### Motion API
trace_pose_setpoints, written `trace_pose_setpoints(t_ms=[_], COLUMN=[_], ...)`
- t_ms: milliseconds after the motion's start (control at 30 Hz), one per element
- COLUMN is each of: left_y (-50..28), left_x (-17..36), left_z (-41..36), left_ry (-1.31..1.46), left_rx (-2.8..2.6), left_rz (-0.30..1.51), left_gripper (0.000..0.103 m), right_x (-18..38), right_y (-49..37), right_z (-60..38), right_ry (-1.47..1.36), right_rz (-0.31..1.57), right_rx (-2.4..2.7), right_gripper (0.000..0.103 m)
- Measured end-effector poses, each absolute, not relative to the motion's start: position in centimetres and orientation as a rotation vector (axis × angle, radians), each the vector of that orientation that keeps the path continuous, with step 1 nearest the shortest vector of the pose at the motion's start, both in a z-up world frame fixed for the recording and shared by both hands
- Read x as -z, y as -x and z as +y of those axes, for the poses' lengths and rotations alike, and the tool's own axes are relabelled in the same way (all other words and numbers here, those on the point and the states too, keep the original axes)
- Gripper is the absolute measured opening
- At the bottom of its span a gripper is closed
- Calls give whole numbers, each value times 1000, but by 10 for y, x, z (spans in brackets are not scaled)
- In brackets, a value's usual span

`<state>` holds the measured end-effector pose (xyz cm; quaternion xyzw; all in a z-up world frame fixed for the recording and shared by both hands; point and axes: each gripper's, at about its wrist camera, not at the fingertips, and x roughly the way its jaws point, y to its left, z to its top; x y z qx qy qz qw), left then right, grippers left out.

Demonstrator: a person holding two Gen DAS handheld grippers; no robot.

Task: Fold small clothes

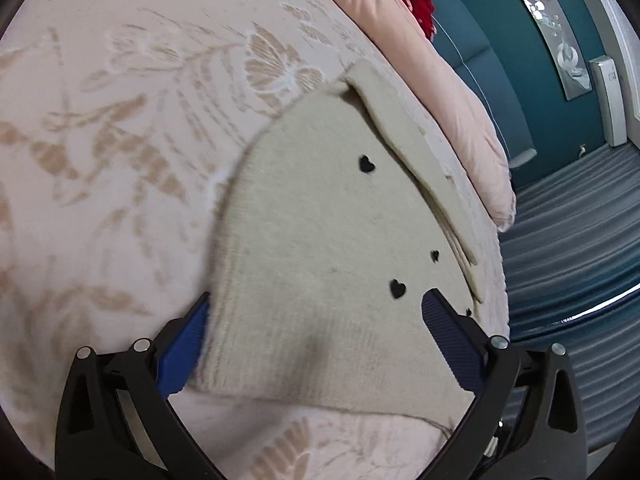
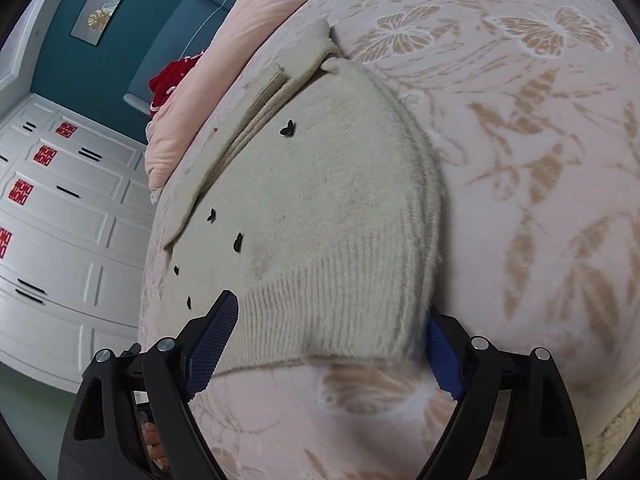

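Both claws, left claw and right claw, gape wide over the folded cream sweater lying on the bed, gripping nothing.

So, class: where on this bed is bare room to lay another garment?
Free: the butterfly-print bedspread beside the folded cream sweater, away from the wardrobe. Crowded: the edge strip near the pink duvet and red cloth, and between both open grippers.

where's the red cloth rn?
Far end of the bed: the red cloth lies beyond the pink quilt, against the teal headboard; left wrist view top right, right wrist upper left.
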<state>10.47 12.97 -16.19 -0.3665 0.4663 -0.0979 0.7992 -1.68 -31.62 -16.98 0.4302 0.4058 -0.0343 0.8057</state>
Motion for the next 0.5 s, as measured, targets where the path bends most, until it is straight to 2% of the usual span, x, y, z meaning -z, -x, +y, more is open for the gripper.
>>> trace_pose_setpoints(t_ms=[200, 267, 300, 333, 367, 400, 433, 467, 500], left_y=[-145, -156, -159, -162, -163, -163, -161, -159, -156], left_x=[169, 171, 172, 172, 172, 171, 173, 175, 178], left_z=[107, 108, 108, 108, 110, 113, 117, 120, 123], left_ry=[784, 832, 850, 860, 866, 879, 908, 941, 970], left_rx=[178, 218, 254, 278, 289, 290, 300, 310, 309], left_rz=[983, 1003, 1020, 1036, 1049, 1066, 1083, 1107, 1133], left_gripper=[98, 98, 98, 97, 92, 86, 68, 56, 32], right_x=[172, 171, 171, 170, 170, 172, 174, 175, 172], right_y=[-20, -26, -26, -27, -26, -25, -24, -21, -18], right_z=[-320, -320, -322, -323, -324, -326, -327, -329, -330], right_ry=[-939, -940, -948, -952, -954, -967, -985, -1000, -1005], right_rz=[837, 850, 854, 862, 870, 881, 891, 891, 879], right_rx=[92, 110, 115, 121, 129, 128, 118, 118, 113], right_gripper=[85, 81, 76, 65, 57, 35, 9, 8, 8])
